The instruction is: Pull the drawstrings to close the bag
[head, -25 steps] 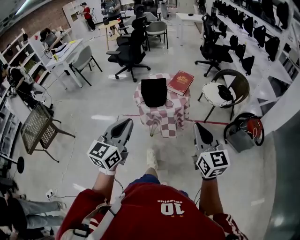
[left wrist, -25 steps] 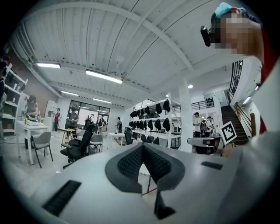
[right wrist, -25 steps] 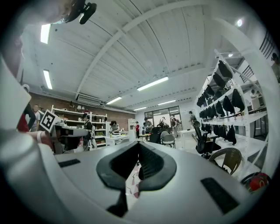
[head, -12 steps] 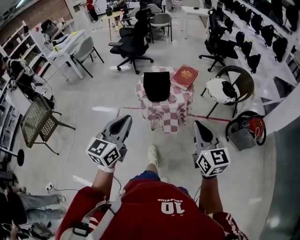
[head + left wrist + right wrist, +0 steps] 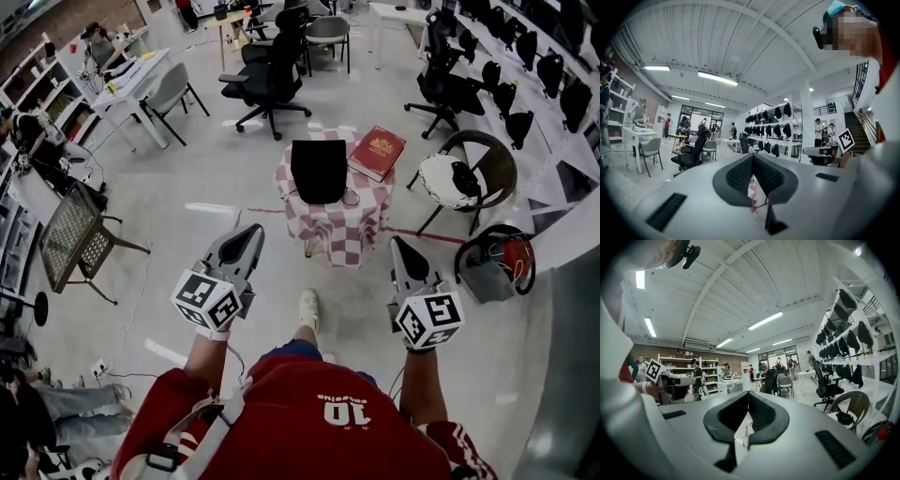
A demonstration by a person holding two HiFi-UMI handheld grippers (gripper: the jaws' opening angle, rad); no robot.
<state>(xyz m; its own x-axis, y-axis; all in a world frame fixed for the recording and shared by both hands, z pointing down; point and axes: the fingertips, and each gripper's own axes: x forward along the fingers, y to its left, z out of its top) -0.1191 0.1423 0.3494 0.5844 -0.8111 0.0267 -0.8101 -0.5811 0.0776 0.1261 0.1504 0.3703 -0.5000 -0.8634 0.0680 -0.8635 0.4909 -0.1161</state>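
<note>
Black bag, seemingly flat, well beyond jaws.

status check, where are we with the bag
Left gripper and right gripper both shut, empty, short of the table. Black bag on it, untouched. Red book beside the bag.

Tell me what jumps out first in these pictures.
A small table under a red-and-white checkered cloth stands alone on the open floor ahead of the person. It carries a black bag with a red book beside it. Nearer the camera, the left gripper and right gripper are shut and empty, short of the table.
</note>
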